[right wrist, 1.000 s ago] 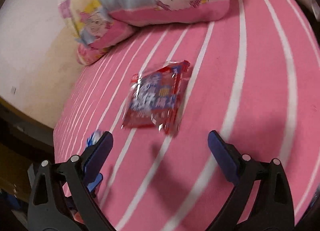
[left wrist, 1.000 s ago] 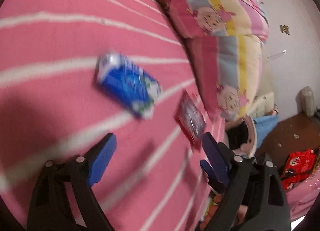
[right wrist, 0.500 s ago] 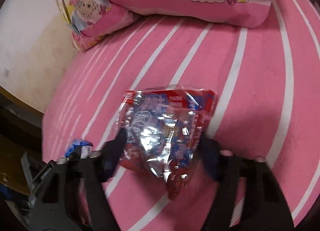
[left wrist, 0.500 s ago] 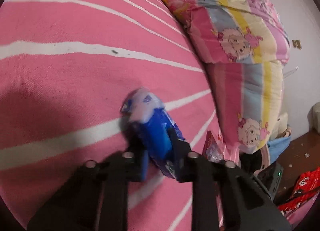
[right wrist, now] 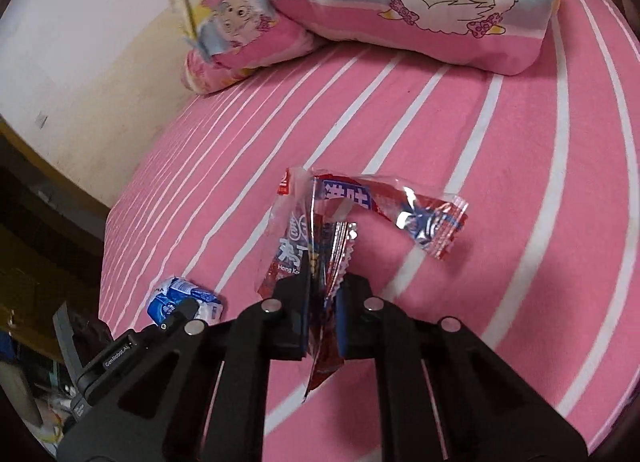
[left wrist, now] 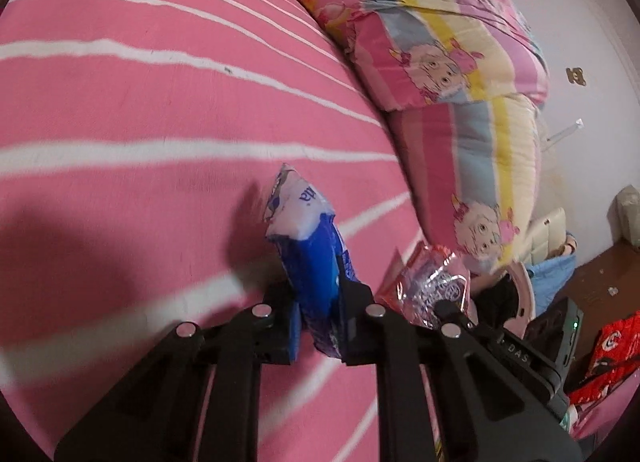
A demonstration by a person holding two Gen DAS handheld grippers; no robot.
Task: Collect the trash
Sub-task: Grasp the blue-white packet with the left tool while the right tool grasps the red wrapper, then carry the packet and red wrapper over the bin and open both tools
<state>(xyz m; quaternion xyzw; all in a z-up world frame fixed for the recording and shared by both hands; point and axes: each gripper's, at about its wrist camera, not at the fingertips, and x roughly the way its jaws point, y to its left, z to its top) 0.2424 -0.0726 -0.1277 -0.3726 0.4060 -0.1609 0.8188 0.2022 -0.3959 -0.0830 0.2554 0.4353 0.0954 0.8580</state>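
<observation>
Trash is off the striped bed (left wrist: 140, 109) in both my tools: the red snack wrapper (right wrist: 320, 238), clenched by my right tool (right wrist: 322, 326), fans toward 12 and 2 o'clock; the smaller blue-white packet (left wrist: 316, 270), pinched by my left tool (left wrist: 320, 326), points its long axis toward 12. I can't see a bin.

Both grippers, left (left wrist: 320, 320) and right (right wrist: 322, 320), are matte black plastic with blue-padded fingers (right wrist: 303, 322), silver round screws, triangular cut-outs at 6 o'clock.
</observation>
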